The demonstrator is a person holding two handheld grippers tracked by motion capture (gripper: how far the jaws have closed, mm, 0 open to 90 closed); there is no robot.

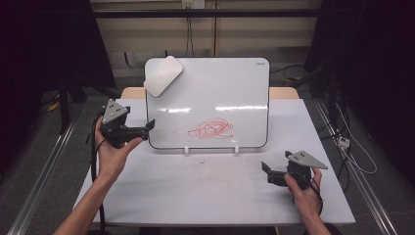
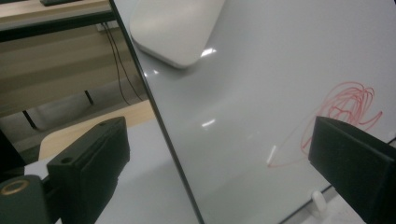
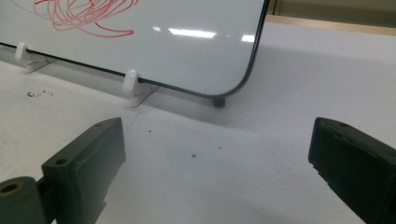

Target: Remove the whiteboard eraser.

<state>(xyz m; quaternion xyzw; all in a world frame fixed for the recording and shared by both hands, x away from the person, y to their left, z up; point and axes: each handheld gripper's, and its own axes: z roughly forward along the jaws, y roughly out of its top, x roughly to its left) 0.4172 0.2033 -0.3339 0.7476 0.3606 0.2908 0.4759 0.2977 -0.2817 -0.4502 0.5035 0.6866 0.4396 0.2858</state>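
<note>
1. One whiteboard (image 1: pixel 210 93), propped upright on small white clips, toward the far edge of the counter (image 1: pixel 195 196), roughly centred between its left and right edges.
2. One red scribble (image 1: pixel 211 129) on the lower middle of the whiteboard face.
3. One white eraser (image 1: pixel 163 75), a rounded pad, sticks to the whiteboard's upper left corner and overlaps its rim.
4. One left gripper (image 1: pixel 149 125), held in the person's left hand (image 1: pixel 111 154) just beside the whiteboard's left edge. Fingers spread wide, nothing between them.
5. One right gripper (image 1: pixel 265 167), held in the right hand (image 1: pixel 304 193) near the counter's right near corner, well apart from the whiteboard. Fingers spread wide, nothing between them.
6. High view: gives the whole layout, both hands and forearms and two clips at the whiteboard's foot.
7. Left gripper view: gives the eraser (image 2: pixel 175 30) close up, the whiteboard's dark left rim (image 2: pixel 159 126) running between the two fingers, and the scribble (image 2: pixel 345 105) beside the right finger.
8. Right gripper view: gives the whiteboard's lower right corner (image 3: pixel 233 88), two clips, a small dark foot, and dark specks on the counter (image 3: pixel 210 177).
</note>
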